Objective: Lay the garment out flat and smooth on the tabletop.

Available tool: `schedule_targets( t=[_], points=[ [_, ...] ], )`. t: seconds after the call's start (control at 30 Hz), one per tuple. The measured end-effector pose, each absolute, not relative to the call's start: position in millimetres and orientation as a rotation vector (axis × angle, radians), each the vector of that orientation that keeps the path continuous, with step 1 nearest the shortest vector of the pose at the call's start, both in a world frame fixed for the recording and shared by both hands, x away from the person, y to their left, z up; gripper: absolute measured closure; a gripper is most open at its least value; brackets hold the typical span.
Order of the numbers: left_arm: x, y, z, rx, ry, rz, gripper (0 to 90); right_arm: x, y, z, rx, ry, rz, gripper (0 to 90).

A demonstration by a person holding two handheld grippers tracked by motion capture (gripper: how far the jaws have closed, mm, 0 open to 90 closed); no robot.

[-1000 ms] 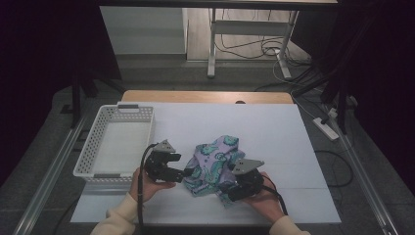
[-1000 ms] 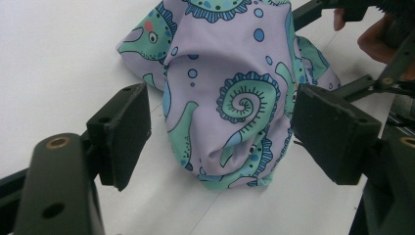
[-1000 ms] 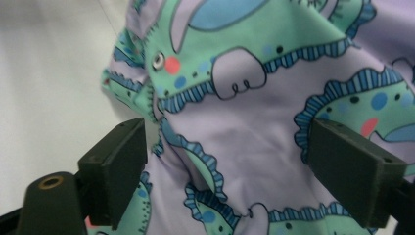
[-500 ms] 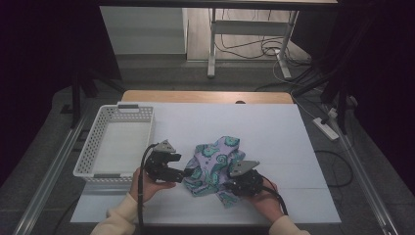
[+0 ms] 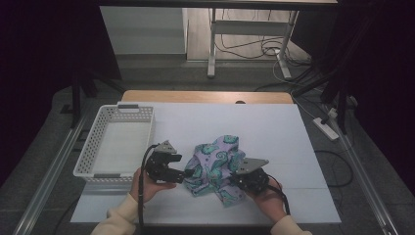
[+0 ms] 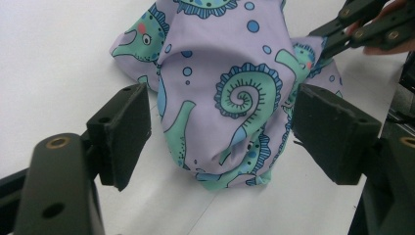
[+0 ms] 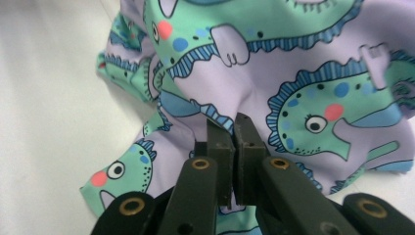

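Observation:
A crumpled lilac cloth [image 5: 218, 164] printed with green seahorses lies on the white table [image 5: 274, 127], near its front. My left gripper [image 5: 188, 174] is at the cloth's left side. In the left gripper view it [image 6: 227, 137] stands open, its pads wide on either side of a bulge of the cloth [image 6: 220, 88], with the left pad clear of it. My right gripper [image 5: 234, 180] is at the cloth's near right side. Its jaws have just been closing, and in the right gripper view it [image 7: 234, 122] is shut, pinching a fold of the cloth [image 7: 293, 63] at the tips.
A white slotted basket [image 5: 88, 152] stands empty at the table's left, close to my left hand. Behind the table the floor holds desk legs [image 5: 211, 44], cables and a power strip [image 5: 327, 128].
The right gripper's jaws have gone from wide open to shut on the cloth's near right part, nudging slightly into it. The left gripper and the rest of the cloth have stayed put.

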State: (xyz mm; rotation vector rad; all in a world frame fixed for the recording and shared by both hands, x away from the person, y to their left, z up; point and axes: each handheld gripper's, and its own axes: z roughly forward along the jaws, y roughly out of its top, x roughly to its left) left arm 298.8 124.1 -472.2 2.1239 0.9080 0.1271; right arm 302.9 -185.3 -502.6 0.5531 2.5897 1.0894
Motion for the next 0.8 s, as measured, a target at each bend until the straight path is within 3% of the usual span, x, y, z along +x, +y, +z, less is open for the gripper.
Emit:
schedule_targets(
  t=[0.8],
  points=[
    [300,123,-472,2.124,0.905,0.122,23.1,320,-203,-450,0.586,2.403,1.260,87.9]
  ],
)
